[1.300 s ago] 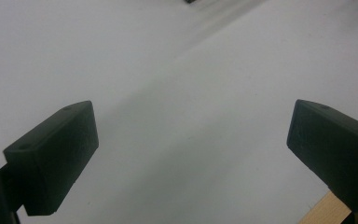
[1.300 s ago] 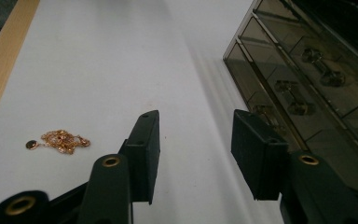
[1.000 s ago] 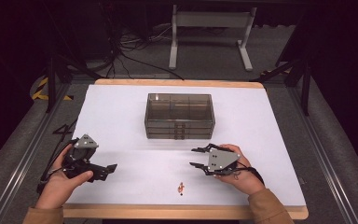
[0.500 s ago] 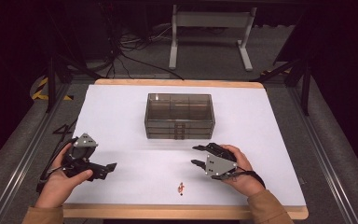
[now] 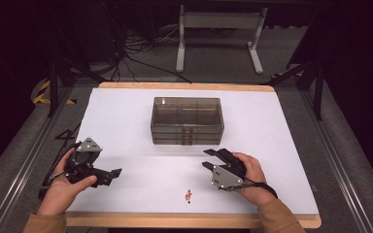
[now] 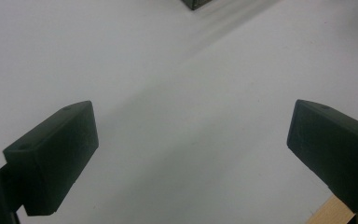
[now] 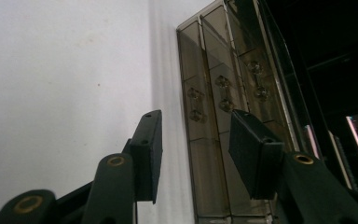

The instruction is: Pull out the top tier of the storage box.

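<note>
Three stacked drawers front the smoky drawer box [image 5: 186, 120] at mid-table; the right gripper [image 5: 211, 158], jaws parted, faces their knobs, seemingly to pull one, while the left gripper [image 5: 115, 174] idles released nearby

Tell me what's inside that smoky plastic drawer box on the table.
The drawer box has tinted see-through walls; the high view shows dividers and three stacked drawers with small knobs. No contents stand out, but the dark tint could hide small items.
</note>
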